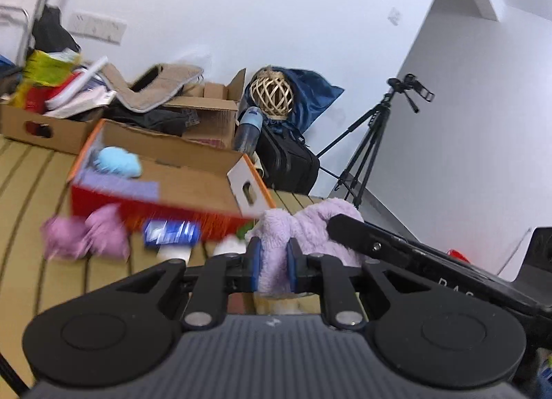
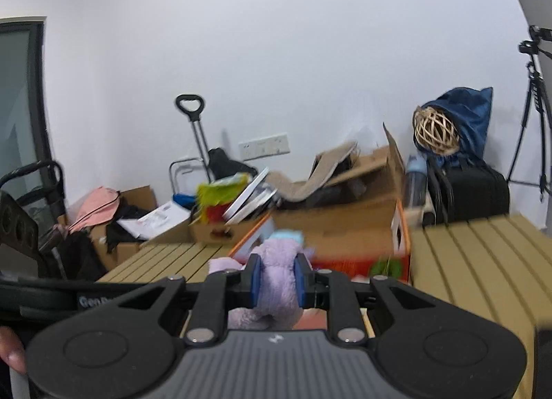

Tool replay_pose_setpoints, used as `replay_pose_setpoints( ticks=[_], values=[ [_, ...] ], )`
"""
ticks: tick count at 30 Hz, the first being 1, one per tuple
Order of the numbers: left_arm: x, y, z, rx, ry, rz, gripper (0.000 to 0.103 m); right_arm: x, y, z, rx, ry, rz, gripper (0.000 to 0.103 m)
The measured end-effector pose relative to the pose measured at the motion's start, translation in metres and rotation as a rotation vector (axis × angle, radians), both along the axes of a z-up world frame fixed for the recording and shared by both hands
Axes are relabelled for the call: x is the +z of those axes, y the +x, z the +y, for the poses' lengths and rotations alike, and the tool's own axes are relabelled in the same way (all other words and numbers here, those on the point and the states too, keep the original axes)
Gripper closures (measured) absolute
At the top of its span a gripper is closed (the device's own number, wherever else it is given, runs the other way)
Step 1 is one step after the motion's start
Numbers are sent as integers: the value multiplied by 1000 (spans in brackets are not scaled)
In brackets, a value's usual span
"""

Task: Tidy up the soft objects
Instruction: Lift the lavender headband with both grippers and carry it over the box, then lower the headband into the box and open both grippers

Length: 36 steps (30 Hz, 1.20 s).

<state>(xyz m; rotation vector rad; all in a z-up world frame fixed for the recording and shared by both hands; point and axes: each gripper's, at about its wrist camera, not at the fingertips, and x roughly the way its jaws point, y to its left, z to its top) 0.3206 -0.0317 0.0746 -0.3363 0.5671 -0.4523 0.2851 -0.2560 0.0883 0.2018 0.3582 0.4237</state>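
Both grippers are shut on the same lilac plush toy. In the left wrist view my left gripper pinches the lilac plush toy, with the right gripper's black body lying across its right side. In the right wrist view my right gripper pinches the same toy. Ahead stands an open orange cardboard box holding a light blue plush. A pink plush lies on the slatted table in front of the box. The box also shows in the right wrist view.
A blue-and-white packet and a green item lie by the box front. Cluttered cardboard boxes, a water bottle, a black bag, a wicker ball and a tripod stand behind.
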Motion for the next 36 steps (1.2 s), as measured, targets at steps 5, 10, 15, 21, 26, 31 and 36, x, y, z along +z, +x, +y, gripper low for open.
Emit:
replay_pose_setpoints(
  ticks=[5, 10, 15, 21, 26, 31, 36],
  values=[
    [-15, 121, -15, 18, 11, 81, 87, -15, 131, -18, -24, 30, 126, 84],
    [-60, 202, -27, 46, 28, 189, 87, -53, 213, -6, -76, -76, 221, 84],
    [-91, 237, -37, 101, 59, 261, 87, -83, 252, 8, -90, -193, 268, 83],
    [-110, 252, -41, 73, 74, 326, 85, -96, 271, 9, -110, -269, 357, 78],
    [-109, 251, -39, 90, 91, 316, 72, -92, 269, 1, -140, -274, 377, 59],
    [-78, 231, -30, 114, 147, 232, 51, -68, 255, -1, -145, -259, 328, 45],
    [-28, 189, -23, 150, 301, 80, 39, -23, 224, 5, -144, -260, 240, 39]
  ],
)
